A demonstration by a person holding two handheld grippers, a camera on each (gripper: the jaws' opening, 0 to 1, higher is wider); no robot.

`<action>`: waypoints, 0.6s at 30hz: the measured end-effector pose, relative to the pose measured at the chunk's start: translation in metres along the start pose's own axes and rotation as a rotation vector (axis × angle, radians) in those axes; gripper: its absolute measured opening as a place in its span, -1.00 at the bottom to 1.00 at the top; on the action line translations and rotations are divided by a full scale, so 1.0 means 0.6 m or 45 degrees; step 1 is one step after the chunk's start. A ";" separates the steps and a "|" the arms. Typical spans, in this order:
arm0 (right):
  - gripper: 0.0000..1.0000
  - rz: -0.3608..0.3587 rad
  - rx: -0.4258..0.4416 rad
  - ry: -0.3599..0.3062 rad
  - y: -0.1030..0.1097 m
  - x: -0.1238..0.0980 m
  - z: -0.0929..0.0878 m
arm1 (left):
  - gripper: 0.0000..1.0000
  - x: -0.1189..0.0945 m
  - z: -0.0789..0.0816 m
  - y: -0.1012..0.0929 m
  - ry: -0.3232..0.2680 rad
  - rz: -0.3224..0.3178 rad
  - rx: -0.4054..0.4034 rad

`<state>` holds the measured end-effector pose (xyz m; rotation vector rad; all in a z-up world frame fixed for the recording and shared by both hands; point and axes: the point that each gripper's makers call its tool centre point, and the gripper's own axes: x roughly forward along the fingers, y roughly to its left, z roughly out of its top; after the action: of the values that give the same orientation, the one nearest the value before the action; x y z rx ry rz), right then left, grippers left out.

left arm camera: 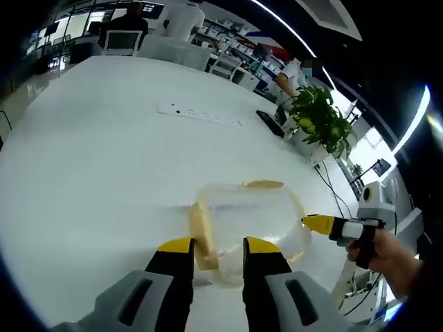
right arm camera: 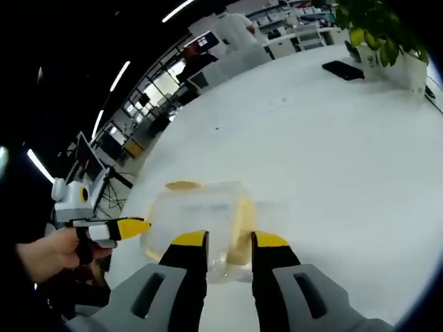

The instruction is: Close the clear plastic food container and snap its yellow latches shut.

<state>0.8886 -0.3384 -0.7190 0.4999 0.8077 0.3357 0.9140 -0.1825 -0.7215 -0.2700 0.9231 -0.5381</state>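
- On the white counter (left arm camera: 83,180), near its edge, sits the clear plastic food container (left arm camera: 246,225), lid resting on top.
- Yellow latches: one at the container's left side in the left gripper view (left arm camera: 201,235), one along the far rim (left arm camera: 261,185). Whether either is snapped down, you cannot tell; the plastic is blurred.
- Your left gripper (left arm camera: 217,250) hovers just short of the container, jaws parted with a gap between the yellow tips, grasping nothing. The near latch lies just past the left jaw.
- Your right gripper (right arm camera: 229,242) is likewise released, jaws apart, with the container (right arm camera: 197,214) just beyond its tips. A yellow latch (right arm camera: 242,228) shows between and behind the tips.
- In the left gripper view, the right gripper (left arm camera: 320,224) comes in from the right, its yellow tip touching or almost touching the container's side, with your hand (left arm camera: 387,257) behind it.
- In the right gripper view, the left gripper (right arm camera: 131,226) enters from the left, held by your other hand (right arm camera: 52,252).
- Farther along the counter: a white power strip (left arm camera: 201,115), a dark flat device (left arm camera: 270,123), a potted plant (left arm camera: 318,117).
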 end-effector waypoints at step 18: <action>-0.60 0.115 0.071 0.054 0.012 -0.001 -0.012 | -0.66 -0.003 -0.001 -0.004 0.027 -0.024 -0.078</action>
<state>0.8820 -0.3304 -0.7187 0.5842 0.8392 0.4091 0.9120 -0.1836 -0.7196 -0.3292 0.9592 -0.5317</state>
